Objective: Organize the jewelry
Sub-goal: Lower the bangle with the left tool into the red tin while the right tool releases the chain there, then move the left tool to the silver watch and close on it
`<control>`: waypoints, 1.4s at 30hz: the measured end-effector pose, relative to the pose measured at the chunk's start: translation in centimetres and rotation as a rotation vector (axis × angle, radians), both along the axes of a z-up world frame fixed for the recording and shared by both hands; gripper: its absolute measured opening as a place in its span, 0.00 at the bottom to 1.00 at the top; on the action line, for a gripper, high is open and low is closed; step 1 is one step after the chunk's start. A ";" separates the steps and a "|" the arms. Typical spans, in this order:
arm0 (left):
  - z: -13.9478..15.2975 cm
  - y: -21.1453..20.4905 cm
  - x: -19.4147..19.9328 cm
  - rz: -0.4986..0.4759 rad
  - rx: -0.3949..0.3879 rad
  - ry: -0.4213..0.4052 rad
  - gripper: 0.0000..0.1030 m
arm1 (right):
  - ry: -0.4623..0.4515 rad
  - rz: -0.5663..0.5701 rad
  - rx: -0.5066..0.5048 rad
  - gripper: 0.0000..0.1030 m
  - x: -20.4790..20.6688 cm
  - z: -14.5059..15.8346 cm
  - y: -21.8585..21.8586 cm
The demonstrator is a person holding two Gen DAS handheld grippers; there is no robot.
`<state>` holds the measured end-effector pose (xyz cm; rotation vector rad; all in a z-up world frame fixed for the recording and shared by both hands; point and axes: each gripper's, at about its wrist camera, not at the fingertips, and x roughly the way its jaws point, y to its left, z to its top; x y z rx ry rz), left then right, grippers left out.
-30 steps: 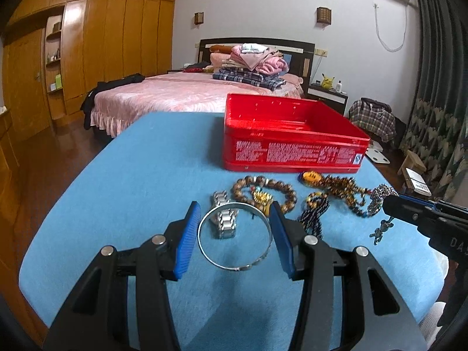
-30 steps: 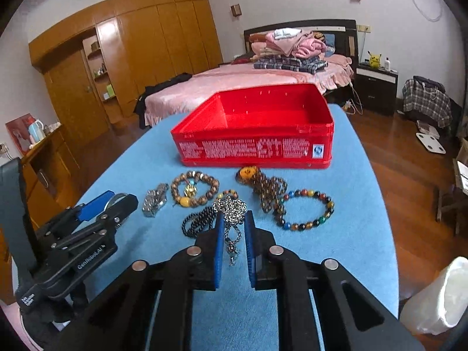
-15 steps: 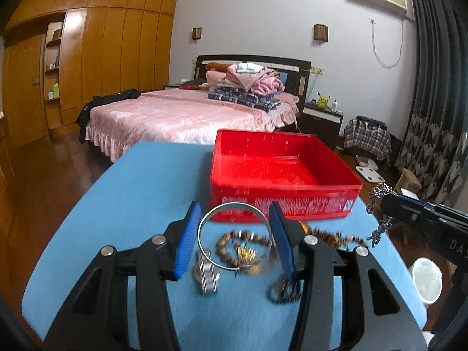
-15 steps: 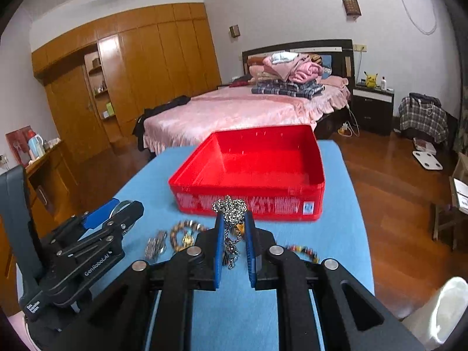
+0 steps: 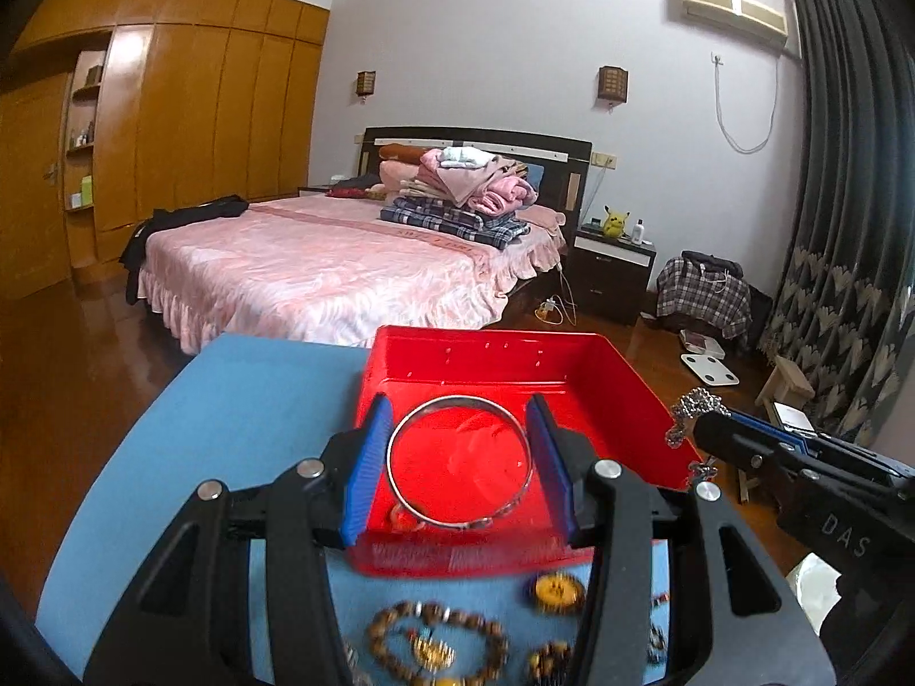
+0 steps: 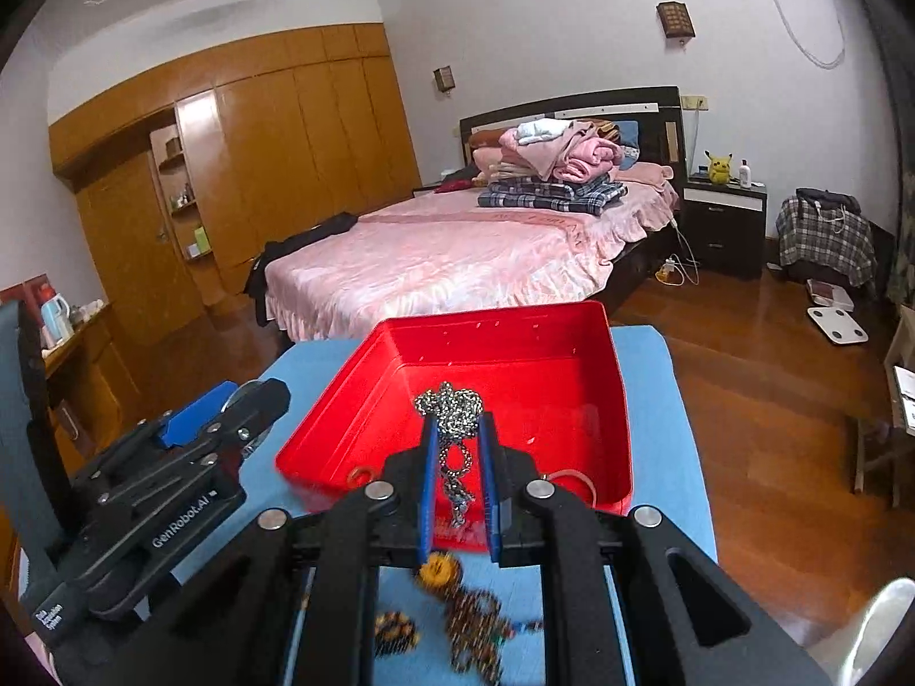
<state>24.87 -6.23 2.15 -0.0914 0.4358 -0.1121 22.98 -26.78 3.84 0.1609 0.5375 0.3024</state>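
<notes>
The left tool (image 5: 457, 460) is clamped on a silver bangle (image 5: 457, 460), its blue pads pressing the ring from either side, so the ring lies flat between them, facing up toward the camera. The right tool (image 6: 456, 483) is closed nearly together on a bunched silver chain necklace (image 6: 452, 417); a knot of links sits above the pads and a short tail hangs below them.

What the coming move turns on is the red tray (image 5: 640, 394). From the left tool it lies directly ahead and below, with the bangle framed over the tray's near half. From the right tool it is likewise straight ahead and below, the chain hanging over the near wall (image 6: 320, 477). The tray's floor looks bare apart from reflections. Both tools seem about equally close to it, the left one standing just to the left of the right.

The rest of the jewelry is on the blue surface (image 5: 240, 400) under and behind the tool tips: a wooden bead bracelet (image 5: 437, 643) and a dark beaded strand with an amber piece (image 6: 474, 617), both blurred.

In my judgement each piece needs carrying a little further forward before the pads part; the chain's tail could catch the tray's near wall.
</notes>
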 end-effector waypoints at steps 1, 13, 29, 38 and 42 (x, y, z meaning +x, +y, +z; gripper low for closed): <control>-0.1 0.0 0.6 -0.001 0.000 0.003 0.45 | 0.002 -0.001 0.000 0.13 0.6 0.0 0.0; -1.6 -0.6 6.4 -0.020 0.006 0.067 0.45 | 0.047 -0.024 -0.009 0.13 6.1 -1.9 -0.1; -1.0 0.8 5.7 -0.049 0.014 0.072 0.69 | 0.029 -0.097 -0.026 0.61 3.9 -2.3 -1.5; 0.5 4.4 -0.9 0.011 0.022 0.033 0.82 | -0.026 -0.148 -0.027 0.90 -2.6 -1.9 -2.1; -0.2 5.7 -3.7 0.040 0.034 0.049 0.86 | -0.028 -0.164 -0.025 0.94 -5.1 -2.3 -2.0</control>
